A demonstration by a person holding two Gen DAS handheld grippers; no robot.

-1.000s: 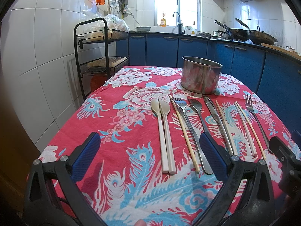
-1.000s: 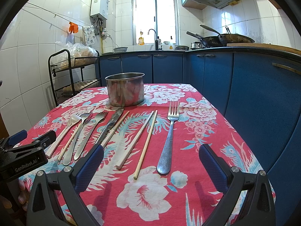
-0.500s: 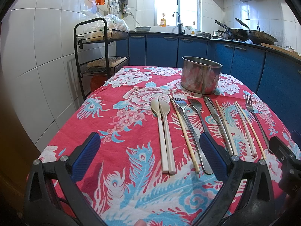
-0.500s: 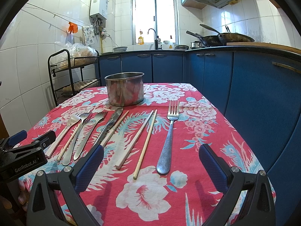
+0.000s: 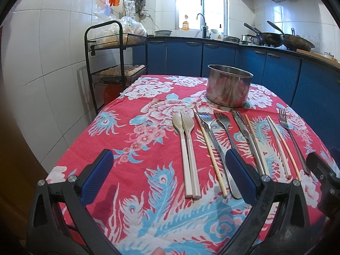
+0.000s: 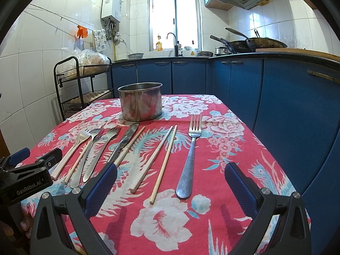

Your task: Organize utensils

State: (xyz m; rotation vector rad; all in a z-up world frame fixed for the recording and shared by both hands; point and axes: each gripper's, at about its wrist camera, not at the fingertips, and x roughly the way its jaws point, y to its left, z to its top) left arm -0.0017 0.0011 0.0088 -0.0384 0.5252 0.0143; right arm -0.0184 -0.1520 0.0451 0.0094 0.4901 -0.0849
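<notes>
A steel pot (image 6: 140,102) stands upright on the far middle of the flowered tablecloth (image 6: 170,223); its mouth faces up, and from these low angles its inside cannot be seen. To the left of the table a black wire rack (image 5: 112,63) holds bagged goods on its top shelf and a tray of eggs (image 5: 122,70) on the shelf below.

The utensils lie in a row in front of the pot, all flat on the cloth with their long axes running near to far, heads at the far end toward the pot. From the left: a pale plastic spoon (image 5: 180,144) and a pale plastic fork (image 5: 191,148) touching side by side, a single wooden chopstick (image 5: 209,153), two steel forks (image 5: 216,140) (their handles cross under the chopstick and the left gripper's right finger), a table knife (image 5: 244,133) with another chopstick just beside it, a pair of chopsticks (image 6: 158,159) fanning slightly apart, and, well apart on the right, a lone steel fork (image 6: 190,155) with its tines pointing to the far edge.

The left gripper (image 5: 167,170) hovers at the near edge with its blue-padded fingers (image 5: 97,174) spread wide, nothing between them. The right gripper (image 6: 170,187) is likewise spread wide and empty, its fingers bracketing the handle ends of the chopstick pair and the lone fork.
</notes>
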